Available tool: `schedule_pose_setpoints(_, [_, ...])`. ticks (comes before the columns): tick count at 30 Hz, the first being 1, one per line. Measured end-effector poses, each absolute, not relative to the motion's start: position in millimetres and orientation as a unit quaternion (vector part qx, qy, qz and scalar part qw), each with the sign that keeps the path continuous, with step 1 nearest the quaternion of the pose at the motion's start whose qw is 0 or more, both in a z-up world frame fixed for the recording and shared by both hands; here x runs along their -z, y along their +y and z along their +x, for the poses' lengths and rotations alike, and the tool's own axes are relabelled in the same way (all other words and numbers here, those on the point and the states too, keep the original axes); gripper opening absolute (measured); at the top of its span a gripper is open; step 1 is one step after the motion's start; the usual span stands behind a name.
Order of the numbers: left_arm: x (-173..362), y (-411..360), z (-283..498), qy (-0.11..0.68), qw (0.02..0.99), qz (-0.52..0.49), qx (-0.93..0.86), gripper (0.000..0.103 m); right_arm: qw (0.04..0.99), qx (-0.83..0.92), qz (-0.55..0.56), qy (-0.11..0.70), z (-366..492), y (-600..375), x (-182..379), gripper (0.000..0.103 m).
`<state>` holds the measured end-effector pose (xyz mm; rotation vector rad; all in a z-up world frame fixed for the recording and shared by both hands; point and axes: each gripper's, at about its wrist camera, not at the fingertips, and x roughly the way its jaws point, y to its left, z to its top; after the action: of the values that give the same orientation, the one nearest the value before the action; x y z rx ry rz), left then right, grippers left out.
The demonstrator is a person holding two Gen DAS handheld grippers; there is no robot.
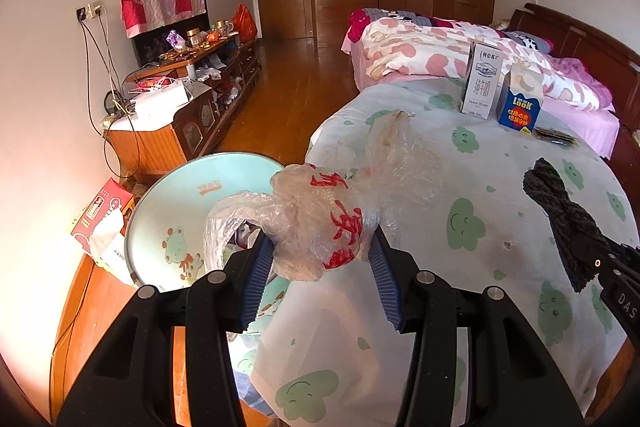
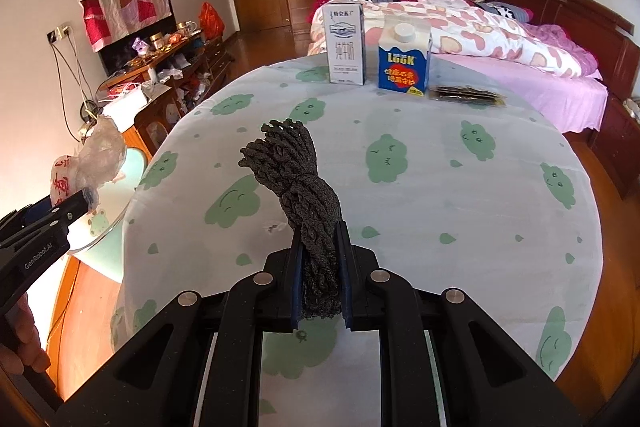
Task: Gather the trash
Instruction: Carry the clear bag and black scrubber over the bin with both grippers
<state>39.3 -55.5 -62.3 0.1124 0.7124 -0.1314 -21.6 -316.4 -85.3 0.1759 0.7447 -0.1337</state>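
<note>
My left gripper [image 1: 320, 247] is shut on a crumpled clear plastic bag with red print [image 1: 320, 223], held at the table's left edge beside the light-blue bin [image 1: 188, 195]. The bag also shows in the right wrist view [image 2: 90, 163]. My right gripper [image 2: 320, 239] is shut on a bundle of dark grey rope [image 2: 296, 179], lifted above the table; it shows in the left wrist view [image 1: 560, 211] too. A white milk carton [image 2: 346, 45], a blue LOOK carton [image 2: 404, 61] and a dark flat packet [image 2: 466, 95] stand at the table's far side.
The round table [image 2: 440, 195] has a white cloth with green clouds. The bin holds a plastic liner [image 1: 224, 227] with trash. A red tissue box [image 1: 102, 223] sits left of the bin. A bed [image 2: 500, 47] lies behind, a cluttered cabinet [image 1: 188, 99] on the left.
</note>
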Motion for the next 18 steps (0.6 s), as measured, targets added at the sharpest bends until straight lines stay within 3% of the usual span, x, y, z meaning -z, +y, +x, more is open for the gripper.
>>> schedule_pose_setpoints(18, [63, -2, 50, 0.348, 0.937, 0.017, 0.016, 0.048, 0.933, -0.004, 0.061, 0.355, -7, -240, 71, 0.016])
